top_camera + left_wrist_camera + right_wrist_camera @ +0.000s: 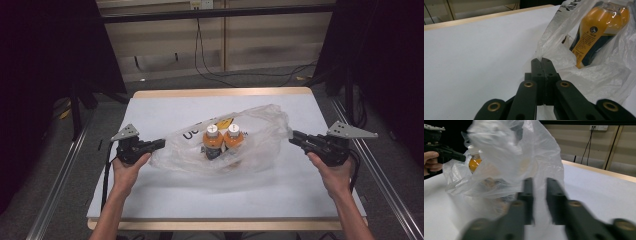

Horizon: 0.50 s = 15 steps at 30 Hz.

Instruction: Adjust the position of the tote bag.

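Clear crinkly plastic bag [250,137] mid-desk [165,197], black print partly readable "UC". Inside, two orange bottles [222,140] with white caps, dark labels, text too small to read. Left tongs [161,144] pressed together, pinching bag's left edge. Right tongs [294,136] at bag's right edge, jaws slightly spread, film between them; right gripper view blurred. Desk surface white, wood rim.

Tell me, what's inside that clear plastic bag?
Two orange bottles with white caps stand side by side inside the plastic bag. Their lower halves are blurred by crumpled film, so anything beneath them can't be seen.
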Tool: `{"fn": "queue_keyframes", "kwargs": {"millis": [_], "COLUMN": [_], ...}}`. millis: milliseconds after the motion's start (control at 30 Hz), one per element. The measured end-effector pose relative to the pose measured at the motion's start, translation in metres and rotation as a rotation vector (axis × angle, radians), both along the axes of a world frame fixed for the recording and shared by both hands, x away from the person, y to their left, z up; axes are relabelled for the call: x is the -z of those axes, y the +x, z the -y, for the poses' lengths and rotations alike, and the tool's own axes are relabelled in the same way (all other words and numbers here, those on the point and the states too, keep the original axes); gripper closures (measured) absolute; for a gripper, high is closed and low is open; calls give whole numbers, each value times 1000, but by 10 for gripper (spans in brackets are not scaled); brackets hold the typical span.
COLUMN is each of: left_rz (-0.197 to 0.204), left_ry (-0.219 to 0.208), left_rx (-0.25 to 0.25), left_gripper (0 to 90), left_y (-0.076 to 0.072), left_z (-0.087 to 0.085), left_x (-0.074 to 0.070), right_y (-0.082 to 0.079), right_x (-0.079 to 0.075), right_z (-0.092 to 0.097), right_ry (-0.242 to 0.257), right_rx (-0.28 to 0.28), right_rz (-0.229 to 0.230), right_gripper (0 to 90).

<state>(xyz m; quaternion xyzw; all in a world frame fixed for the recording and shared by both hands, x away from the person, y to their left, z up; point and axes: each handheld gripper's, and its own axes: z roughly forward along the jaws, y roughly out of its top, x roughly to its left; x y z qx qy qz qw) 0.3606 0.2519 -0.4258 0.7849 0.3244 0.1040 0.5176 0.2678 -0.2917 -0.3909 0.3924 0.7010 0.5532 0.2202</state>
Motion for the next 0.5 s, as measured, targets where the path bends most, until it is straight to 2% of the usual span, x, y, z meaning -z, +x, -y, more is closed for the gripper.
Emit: {"fn": "queue_keyframes", "kwargs": {"millis": [33,67,100,133,167,200,233,300,367,433,500], "left_rz": [0,1,1,1,1,2,5,3,3,4,11], "left_ry": [0,-6,-6,-8,-8,-12,-12,-17,-16,-20,-7], "left_rx": [0,-5,-5,-9,-9,-4,-4,-6,-6,4,10], "left_gripper": [900,900,900,900,900,900,900,900,900,900,900], "left_y": [0,0,0,0,0,0,0,1,2,3,3], "left_z": [0,-1,-1,-2,-2,-1,-1,0,3,6,11], "left_x": [0,-1,-1,-1,-1,-2,-2,-2,-2,-3,-4], "right_y": [0,-3,-3,-5,-5,-8,-7,-3,4,9,14], "right_x": [0,0,0,-1,-1,-5,-7,-11,-16,-20,-24], "right_z": [0,-2,-2,-3,-3,-6,-7,-9,-13,-18,-25], "right_ry": [0,-5,-5,6,6,-16,-9,-9,11,12,5], "right_rx": [0,-22,-22,-61,-61,-59,-61,-50,-60,-71,-69], "right_rz": [0,5,5,12,12,29,24,33,33,45,51], "right_gripper": [687,552,552,467,467,375,343,300,271,277,311]}}
